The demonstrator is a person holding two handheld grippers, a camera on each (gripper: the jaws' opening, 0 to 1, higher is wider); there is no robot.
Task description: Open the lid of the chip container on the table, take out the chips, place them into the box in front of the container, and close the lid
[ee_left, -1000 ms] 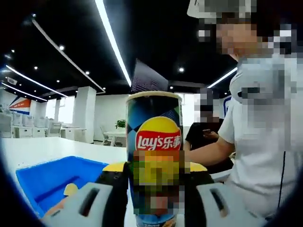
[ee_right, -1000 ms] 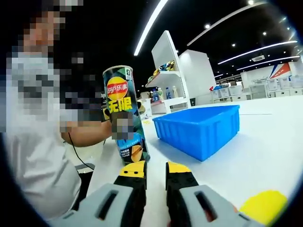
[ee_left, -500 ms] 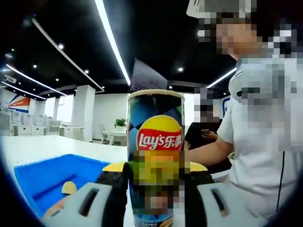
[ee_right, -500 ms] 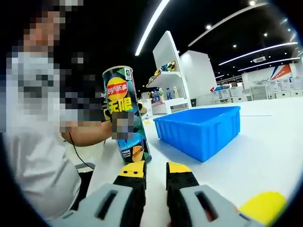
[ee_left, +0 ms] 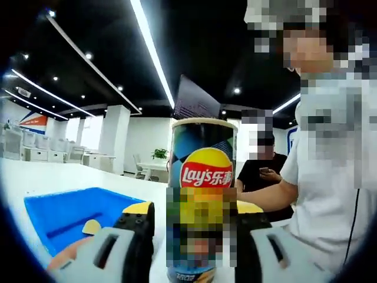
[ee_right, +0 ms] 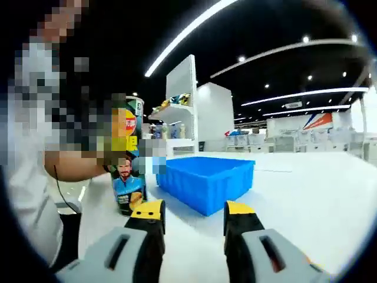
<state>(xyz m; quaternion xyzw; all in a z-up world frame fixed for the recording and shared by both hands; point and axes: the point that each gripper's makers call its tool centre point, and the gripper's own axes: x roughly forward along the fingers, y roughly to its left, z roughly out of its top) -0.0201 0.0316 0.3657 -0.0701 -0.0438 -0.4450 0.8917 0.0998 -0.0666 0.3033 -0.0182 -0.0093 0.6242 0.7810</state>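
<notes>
Since a moment ago, in the left gripper view our left gripper (ee_left: 189, 223) has kept its jaws clamped on either side of the upright Lay's chip can (ee_left: 202, 194), the blue box (ee_left: 65, 213) with a chip (ee_left: 91, 226) in it lying to its left on the white table (ee_left: 35, 177); we judge this grip steadies the can for work on its lid. In the right gripper view our right gripper (ee_right: 193, 217) has spread its jaws wider and holds nothing, with the chip can (ee_right: 128, 177) standing just beside the blue box (ee_right: 203, 180), probably so it can take the lid.
</notes>
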